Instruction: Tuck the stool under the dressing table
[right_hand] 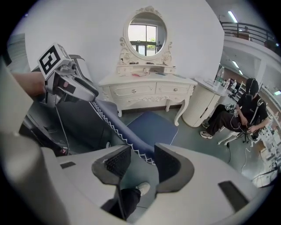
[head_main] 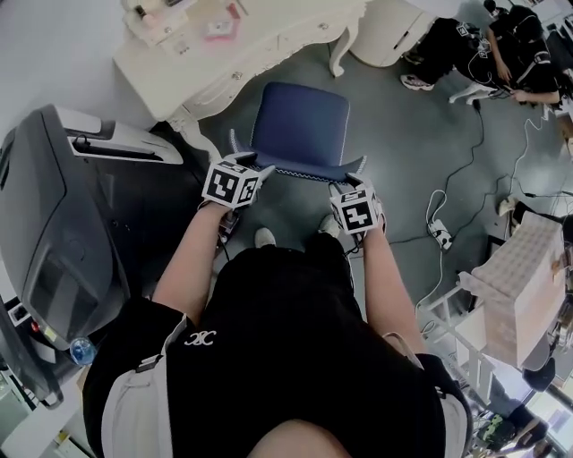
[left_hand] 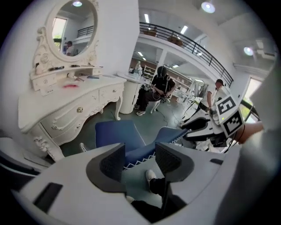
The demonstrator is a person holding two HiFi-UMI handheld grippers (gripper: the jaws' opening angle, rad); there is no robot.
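Grasp step: left gripper (left_hand: 139, 160) and right gripper (right_hand: 142, 160) straddle the stool (head_main: 300, 125) back rim, jaws wide, not clamped. Next likely needs both closing, then an even push under the table (head_main: 295, 22).

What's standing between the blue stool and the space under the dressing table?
Nothing visible: only bare floor lies between the stool and the dressing table.

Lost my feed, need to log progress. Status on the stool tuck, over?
Left gripper and right gripper both open, at back rim of stool. Stool out from dressing table, not tucked. Curved table leg close by stool corner.
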